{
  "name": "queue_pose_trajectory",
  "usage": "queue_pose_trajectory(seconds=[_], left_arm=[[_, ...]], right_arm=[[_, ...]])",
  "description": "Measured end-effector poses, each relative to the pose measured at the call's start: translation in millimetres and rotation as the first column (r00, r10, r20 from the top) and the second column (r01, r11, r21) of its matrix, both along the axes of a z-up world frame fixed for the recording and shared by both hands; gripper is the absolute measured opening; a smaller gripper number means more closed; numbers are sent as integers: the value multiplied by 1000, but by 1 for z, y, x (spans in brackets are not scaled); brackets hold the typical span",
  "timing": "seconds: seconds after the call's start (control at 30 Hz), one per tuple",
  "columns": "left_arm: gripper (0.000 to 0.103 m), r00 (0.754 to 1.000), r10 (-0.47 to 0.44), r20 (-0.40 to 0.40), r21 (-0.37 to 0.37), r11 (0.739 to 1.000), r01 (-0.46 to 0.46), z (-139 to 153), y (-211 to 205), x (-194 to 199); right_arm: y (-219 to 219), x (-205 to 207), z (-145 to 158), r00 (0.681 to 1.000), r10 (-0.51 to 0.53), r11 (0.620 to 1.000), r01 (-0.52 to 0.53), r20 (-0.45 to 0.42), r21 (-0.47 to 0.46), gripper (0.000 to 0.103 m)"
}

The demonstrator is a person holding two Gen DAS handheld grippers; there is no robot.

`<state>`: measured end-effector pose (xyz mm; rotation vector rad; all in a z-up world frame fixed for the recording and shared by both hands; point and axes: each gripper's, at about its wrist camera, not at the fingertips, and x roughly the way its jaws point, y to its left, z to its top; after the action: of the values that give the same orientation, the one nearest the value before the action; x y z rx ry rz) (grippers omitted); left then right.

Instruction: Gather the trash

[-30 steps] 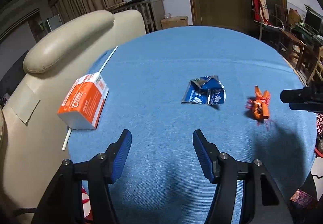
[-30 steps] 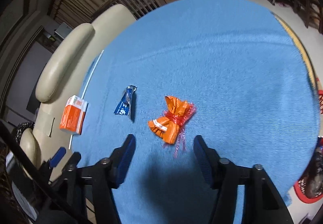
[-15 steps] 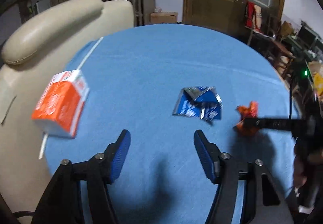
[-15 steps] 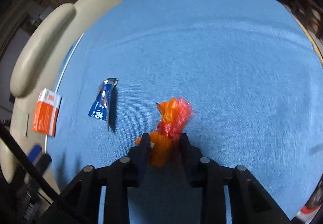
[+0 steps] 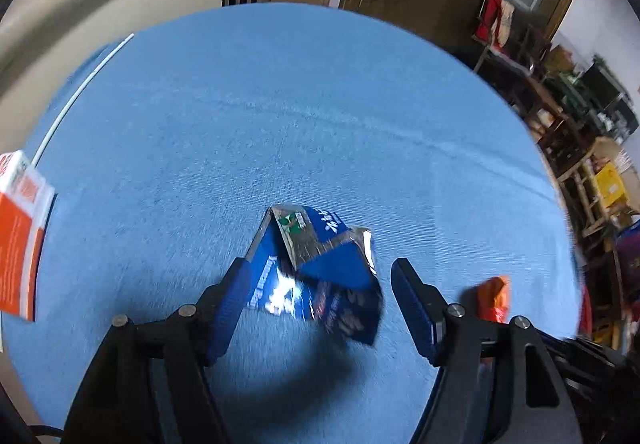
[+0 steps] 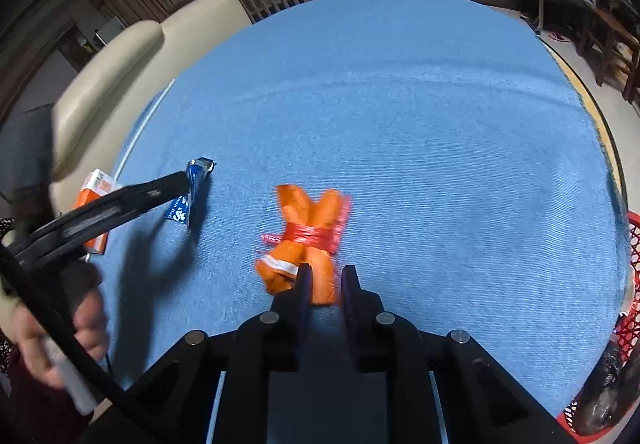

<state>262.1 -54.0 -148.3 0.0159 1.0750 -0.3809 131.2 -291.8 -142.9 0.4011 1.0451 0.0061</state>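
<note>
Blue-clothed round table [image 6: 440, 124], cream sofa behind. Right gripper [image 6: 323, 276] pinching orange wrapper [image 6: 308, 240] mid-table. Left gripper [image 5: 316, 304] jaws opening, astride crumpled blue wrapper [image 5: 316, 276], beside the orange one.

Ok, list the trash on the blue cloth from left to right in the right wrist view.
Orange carton → blue wrapper → orange bundle, which the right gripper is shut on.
</note>
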Motion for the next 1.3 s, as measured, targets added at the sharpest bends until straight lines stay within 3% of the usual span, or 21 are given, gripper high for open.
queue_pose_trajectory(seconds=[0.03,0.1,0.2,0.37,0.53,0.73,0.77,0.83,0.87,0.97,1.07,1.13,1.3], left_arm=[[70,1000,3,-7,12,1000,-3,-4,-2,3],[46,999,-15,-30,-20,1000,15,-10,-3,5],[45,1000,-21,-17,-38,999,20,-11,0,4],[45,1000,-24,0,-70,997,24,-9,13,-5],[45,997,-28,77,-38,999,31,10,23,-29],[45,987,-9,162,9,1000,8,28,56,-61],[45,986,0,165,6,1000,-1,29,61,-65],[45,987,23,160,-13,1000,-21,30,72,-67],[45,987,30,158,-21,999,-27,31,74,-69],[45,987,31,156,-20,999,-28,33,74,-75],[45,986,23,165,-25,999,-19,35,71,-78],[45,985,24,168,-27,999,-20,38,72,-82],[45,984,18,177,-7,1000,-17,42,70,-95]], right_arm=[[-4,-2,0,1000,1,1000,-1,-2,22,17],[-13,-4,-1,1000,-14,996,15,-4,89,18],[-24,-3,2,1000,-21,985,19,8,173,21],[-12,15,2,1000,13,988,-15,10,152,23],[7,34,-8,1000,11,997,-10,-18,82,23],[7,28,-4,1000,-9,997,9,5,77,30],[7,27,-4,1000,-11,997,11,6,74,36],[9,27,-3,1000,-9,998,9,7,58,64],[10,26,-2,1000,-13,998,12,16,56,70],[22,34,-3,1000,-14,1000,14,27,0,68],[32,49,-19,999,-1,999,-2,-53,-42,43],[39,50,-14,999,12,994,-16,-32,-105,32],[39,31,-1,1000,15,996,-14,10,-85,31]])
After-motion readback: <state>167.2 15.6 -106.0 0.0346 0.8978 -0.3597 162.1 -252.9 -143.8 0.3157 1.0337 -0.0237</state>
